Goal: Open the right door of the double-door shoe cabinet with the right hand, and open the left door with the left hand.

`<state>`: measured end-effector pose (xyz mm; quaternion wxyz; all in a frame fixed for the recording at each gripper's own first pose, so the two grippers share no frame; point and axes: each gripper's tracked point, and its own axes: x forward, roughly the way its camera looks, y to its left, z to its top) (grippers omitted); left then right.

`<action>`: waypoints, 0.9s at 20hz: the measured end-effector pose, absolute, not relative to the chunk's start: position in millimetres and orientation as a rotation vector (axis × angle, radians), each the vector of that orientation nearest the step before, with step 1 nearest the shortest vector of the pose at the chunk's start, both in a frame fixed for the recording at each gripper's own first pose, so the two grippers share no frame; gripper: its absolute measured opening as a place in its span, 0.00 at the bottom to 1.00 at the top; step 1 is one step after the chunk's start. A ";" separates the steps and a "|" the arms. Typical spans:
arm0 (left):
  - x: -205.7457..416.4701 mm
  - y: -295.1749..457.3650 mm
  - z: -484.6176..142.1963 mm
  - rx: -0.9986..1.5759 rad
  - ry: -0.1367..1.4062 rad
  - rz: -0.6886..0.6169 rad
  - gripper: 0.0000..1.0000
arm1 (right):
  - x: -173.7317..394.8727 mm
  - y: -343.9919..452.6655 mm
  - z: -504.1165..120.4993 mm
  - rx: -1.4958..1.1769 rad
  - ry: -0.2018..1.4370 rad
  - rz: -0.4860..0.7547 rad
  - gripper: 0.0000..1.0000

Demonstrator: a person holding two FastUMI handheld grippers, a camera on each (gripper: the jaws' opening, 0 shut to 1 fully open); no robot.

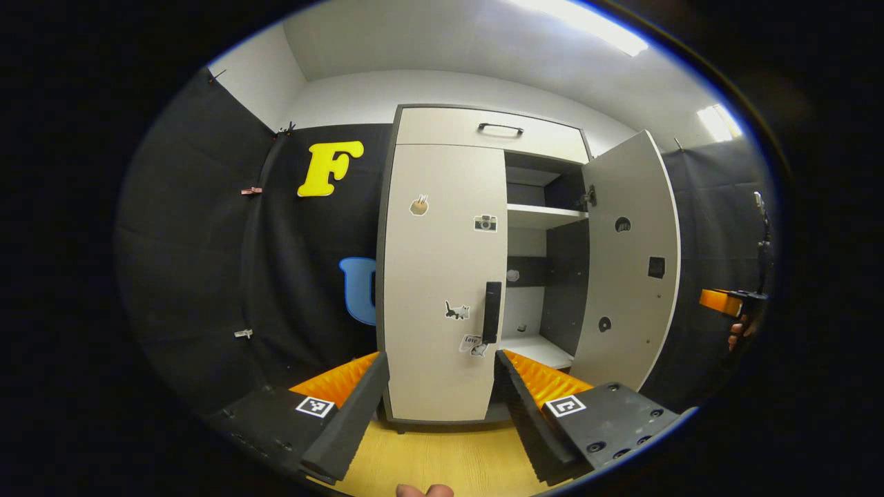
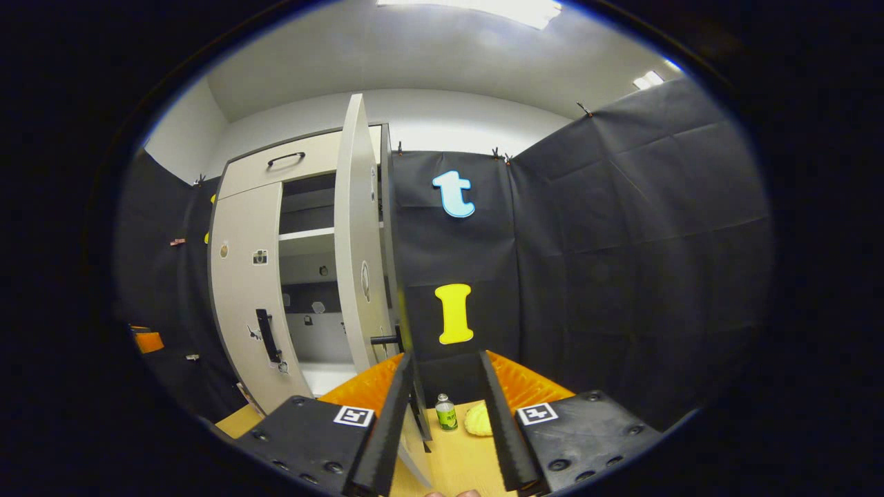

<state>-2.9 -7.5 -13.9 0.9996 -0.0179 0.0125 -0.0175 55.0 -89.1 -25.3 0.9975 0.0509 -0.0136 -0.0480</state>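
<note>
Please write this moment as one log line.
white right cabinet door: open | white left cabinet door: closed | left gripper: open, facing its handle | right gripper: open

Small bottle [image 2: 446,412] label unreadable; the yellow thing [image 2: 478,419] beside it is perhaps bread

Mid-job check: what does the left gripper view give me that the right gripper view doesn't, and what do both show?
Left gripper view: the cat sticker on the closed left door, and the right door's inner face. Right gripper view: a small bottle and a yellow item on the floor, plus the right door edge-on. Both: the closed left door with its handle, the top drawer, and open grippers.
</note>
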 end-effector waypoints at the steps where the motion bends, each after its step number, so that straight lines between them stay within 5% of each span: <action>1: 3.2 -10.6 -12.4 -0.038 0.019 -0.040 0.95 | 51.3 -87.4 -22.7 0.091 -0.027 -0.090 0.75; 4: 22.2 -20.6 -7.9 -0.036 0.002 -0.053 0.95 | 44.3 -85.0 -17.8 0.041 -0.029 -0.098 0.82; 7: 45.4 -33.8 -4.8 -0.023 -0.006 -0.064 0.95 | 36.0 -68.3 -15.1 0.015 -0.035 -0.074 1.00; 18: 183.4 -82.8 -19.7 0.064 0.014 -0.069 0.95 | 15.6 -37.4 -38.0 0.065 0.041 0.003 0.98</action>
